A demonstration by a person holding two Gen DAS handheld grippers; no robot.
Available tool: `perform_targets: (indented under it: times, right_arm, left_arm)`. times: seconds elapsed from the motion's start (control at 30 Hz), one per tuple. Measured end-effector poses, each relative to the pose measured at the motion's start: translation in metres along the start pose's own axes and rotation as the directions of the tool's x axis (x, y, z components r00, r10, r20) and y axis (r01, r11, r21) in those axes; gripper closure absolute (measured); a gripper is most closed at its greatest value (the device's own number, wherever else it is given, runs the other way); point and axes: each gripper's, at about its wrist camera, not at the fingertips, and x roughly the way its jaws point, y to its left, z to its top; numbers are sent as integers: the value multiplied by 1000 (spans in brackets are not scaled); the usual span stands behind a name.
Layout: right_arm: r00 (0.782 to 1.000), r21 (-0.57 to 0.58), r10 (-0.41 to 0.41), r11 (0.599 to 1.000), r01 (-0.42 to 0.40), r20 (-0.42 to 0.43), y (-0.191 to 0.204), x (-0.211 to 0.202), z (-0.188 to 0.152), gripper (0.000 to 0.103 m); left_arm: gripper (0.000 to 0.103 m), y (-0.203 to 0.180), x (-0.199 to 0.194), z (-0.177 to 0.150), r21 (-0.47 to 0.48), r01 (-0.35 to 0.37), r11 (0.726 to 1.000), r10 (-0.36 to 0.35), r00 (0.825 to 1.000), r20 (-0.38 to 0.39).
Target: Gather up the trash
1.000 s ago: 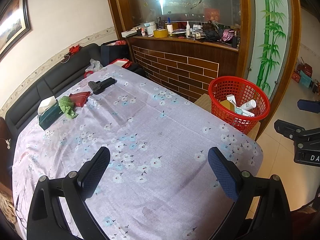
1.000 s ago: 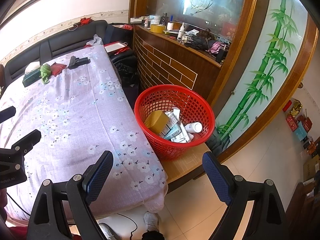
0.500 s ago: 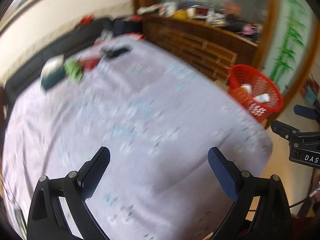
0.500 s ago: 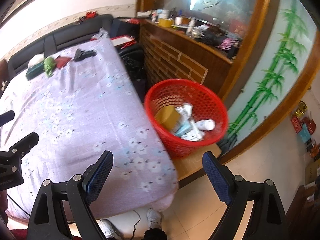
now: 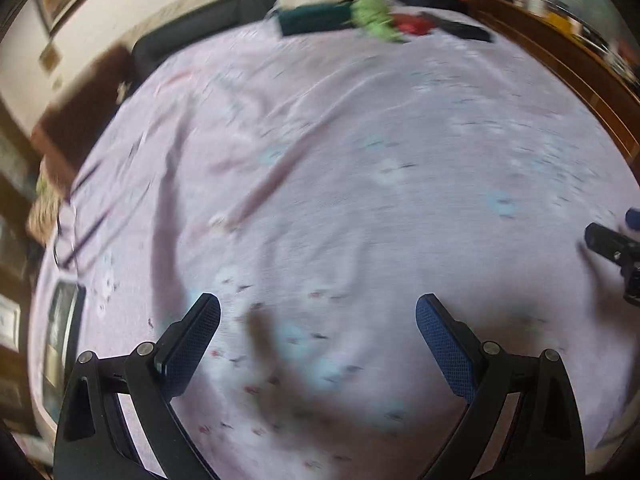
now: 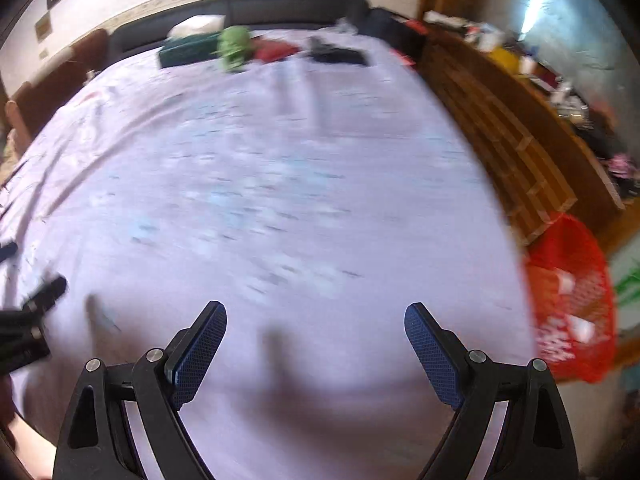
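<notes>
Both cameras have swung left since a second ago, and the picture is smeared with motion: the left gripper hangs spread wide and empty over the flowered cloth, the basket gone from its frame. Over on the right, the right gripper gapes empty too, and the red basket of trash has slid to the right edge, blurred.

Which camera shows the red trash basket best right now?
The right wrist view. The red basket sits at its right edge beside the cloth-covered table, blurred, with pale items inside. The left wrist view does not show the basket at all; it looks across the table toward the far-end clutter.
</notes>
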Motion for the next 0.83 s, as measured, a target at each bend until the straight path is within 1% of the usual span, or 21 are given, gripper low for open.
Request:
perform_targets:
  times: [0.03, 0.07, 0.1, 0.2, 0.3, 0.4, 0.47, 0.57, 0.83]
  right_arm:
    - [1000, 4, 16, 1000, -16, -7, 10, 8, 4, 10]
    - [1000, 9, 22, 1000, -22, -11, 17, 14, 8, 10]
    - [1000, 19, 25, 1000, -25, -6, 27, 22, 12, 10]
    - [1000, 45, 17, 999, -16, -7, 41, 38, 20, 10]
    - [1000, 88, 1, 996, -3, 24, 46, 49, 29, 0]
    - [999, 106, -16, 994, 10, 48, 49, 53, 34, 0]
    - [999, 109, -20, 994, 15, 47, 48, 53, 37, 0]
    - [999, 111, -13, 994, 8, 48, 47, 54, 37, 0]
    - [999, 109, -16, 994, 10, 48, 48, 53, 38, 0]
  left_arm:
    - [5, 8, 2, 0, -34, 30, 999, -30, 1000, -3]
    - [5, 17, 6, 3, -56, 32, 998, -32, 999, -5]
    - [5, 20, 7, 4, -69, 35, 997, -36, 999, -5]
    - [4, 28, 13, 8, -102, 82, 991, -82, 997, 2]
    - [0, 29, 13, 6, -99, 79, 992, -77, 997, 23]
    - [0, 29, 15, 8, -97, 83, 992, -79, 996, 51]
    - [0, 30, 23, 20, -104, 85, 991, -80, 995, 52]
    - [0, 31, 30, 27, -127, 70, 989, -63, 996, 63]
    - [0, 33, 32, 30, -132, 69, 989, -62, 996, 63]
